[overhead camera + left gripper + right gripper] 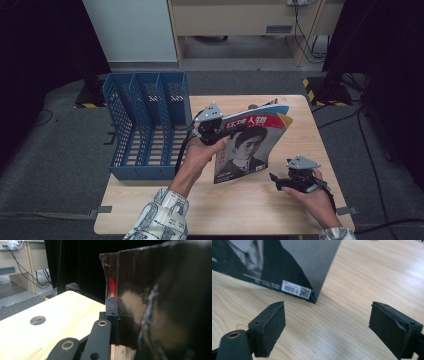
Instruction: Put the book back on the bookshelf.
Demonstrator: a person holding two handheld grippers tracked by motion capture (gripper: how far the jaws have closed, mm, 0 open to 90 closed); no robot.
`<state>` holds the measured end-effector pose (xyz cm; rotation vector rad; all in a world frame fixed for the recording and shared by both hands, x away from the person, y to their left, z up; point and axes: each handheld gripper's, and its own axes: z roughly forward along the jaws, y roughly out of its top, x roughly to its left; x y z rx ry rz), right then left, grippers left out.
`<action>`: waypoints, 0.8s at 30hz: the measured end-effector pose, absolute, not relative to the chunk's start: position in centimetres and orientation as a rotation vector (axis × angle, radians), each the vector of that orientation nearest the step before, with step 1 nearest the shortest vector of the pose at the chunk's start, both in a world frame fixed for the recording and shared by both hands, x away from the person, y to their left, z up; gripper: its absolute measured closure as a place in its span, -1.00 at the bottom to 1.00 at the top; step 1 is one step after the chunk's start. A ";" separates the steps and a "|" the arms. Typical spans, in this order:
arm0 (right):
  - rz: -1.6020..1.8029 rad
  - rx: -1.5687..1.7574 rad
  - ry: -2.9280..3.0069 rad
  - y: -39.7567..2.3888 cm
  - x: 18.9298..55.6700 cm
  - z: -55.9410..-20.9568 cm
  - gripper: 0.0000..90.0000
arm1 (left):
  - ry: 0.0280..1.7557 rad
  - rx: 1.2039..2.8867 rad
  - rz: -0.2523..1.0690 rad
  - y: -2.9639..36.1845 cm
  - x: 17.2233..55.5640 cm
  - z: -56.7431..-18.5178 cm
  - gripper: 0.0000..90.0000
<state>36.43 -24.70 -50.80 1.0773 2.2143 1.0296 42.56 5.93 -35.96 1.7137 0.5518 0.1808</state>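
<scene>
Nearest on the bench (150, 212), at the right, the right tongs (278, 181) sit low over the wood in the person's right hand (315, 197), jaws spread wide with nothing between them. In the right gripper view those tongs (327, 326) point at the magazine's near bottom corner, barcode (295, 289) just above the gap, but the pads aren't touching it.

A bit farther in, around the middle, the magazine (250, 145) stands up on its bottom edge, cover with a portrait and red title band facing the near side, leaning a little. The left tongs (220, 127), in the left hand (202, 150), are clamped on its upper left edge; in the left gripper view one black pad (111, 315) is pressed flat against the glossy dark cover (162, 302), the other pad hidden behind it.

Left of that hand, a blue mesh file rack (145, 125) with upright dividers sits on the bench's far left part, close to the magazine but apart from it.

There's a round hole (38, 320) in the benchtop farther out
</scene>
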 end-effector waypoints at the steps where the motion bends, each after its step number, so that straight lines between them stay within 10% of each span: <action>1: 1.027 1.095 2.212 -24.8 36.5 -51.0 -0.71 | 0.554 1.713 0.181 5.9 42.5 -35.9 0.92; 24: 0.972 1.260 2.246 -25.6 37.1 -53.7 -0.78 | 0.633 1.683 0.201 7.5 41.9 -34.5 0.92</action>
